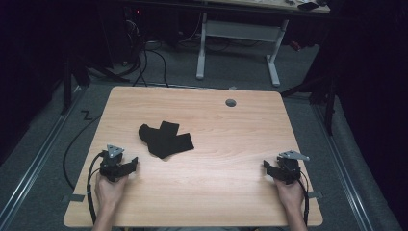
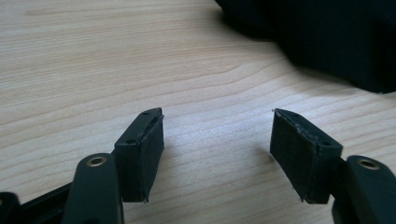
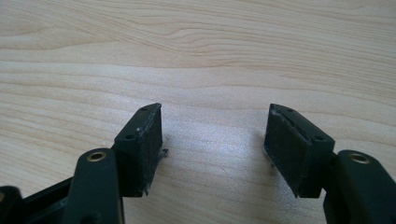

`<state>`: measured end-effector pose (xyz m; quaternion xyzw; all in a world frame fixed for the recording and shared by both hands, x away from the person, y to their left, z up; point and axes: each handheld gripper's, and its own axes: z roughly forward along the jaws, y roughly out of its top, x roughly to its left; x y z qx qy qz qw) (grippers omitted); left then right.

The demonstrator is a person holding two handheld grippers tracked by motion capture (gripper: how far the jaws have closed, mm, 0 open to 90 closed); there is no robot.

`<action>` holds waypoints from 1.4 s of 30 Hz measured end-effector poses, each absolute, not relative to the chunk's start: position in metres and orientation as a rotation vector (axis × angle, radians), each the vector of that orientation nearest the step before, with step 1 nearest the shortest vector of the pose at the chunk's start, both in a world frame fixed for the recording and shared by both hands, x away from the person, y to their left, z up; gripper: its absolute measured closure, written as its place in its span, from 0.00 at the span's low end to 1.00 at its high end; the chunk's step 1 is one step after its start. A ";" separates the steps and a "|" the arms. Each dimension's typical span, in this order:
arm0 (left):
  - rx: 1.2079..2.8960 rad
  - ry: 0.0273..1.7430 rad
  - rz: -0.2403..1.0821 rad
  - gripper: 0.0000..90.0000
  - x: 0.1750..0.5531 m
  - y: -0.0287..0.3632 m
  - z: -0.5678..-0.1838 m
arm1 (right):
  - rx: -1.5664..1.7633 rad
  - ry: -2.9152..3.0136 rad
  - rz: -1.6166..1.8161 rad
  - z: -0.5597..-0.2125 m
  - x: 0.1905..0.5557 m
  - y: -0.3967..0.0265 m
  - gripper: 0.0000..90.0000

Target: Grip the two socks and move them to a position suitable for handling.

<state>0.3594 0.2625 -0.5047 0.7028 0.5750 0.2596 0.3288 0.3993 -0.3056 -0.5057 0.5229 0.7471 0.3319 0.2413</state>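
Lying beyond the left gripper [image 1: 131, 166] fingers [image 2: 140, 156], untouched: black cloth [image 1: 165, 139].

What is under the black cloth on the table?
The black cloth lies in a crumpled heap flat on the wooden table. Bare wood shows all around it. Whether anything hides underneath cannot be seen, because the cloth covers that spot.

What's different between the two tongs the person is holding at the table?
The left tongs sit near the black cloth, whose edge fills the top right corner of their own view; the right tongs face only bare wooden table. In the high view the left tongs point right, the right tongs point left. Both are open, empty and low over the table.
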 end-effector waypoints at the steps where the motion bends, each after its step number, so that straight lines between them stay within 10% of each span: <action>1: 1.837 1.497 0.675 0.40 0.359 0.261 -0.503 | 1.430 2.043 0.908 -0.506 0.399 -0.306 0.41; 42: 2.067 1.285 0.597 0.57 0.403 0.159 -0.493 | 1.427 2.047 0.909 -0.506 0.399 -0.306 0.40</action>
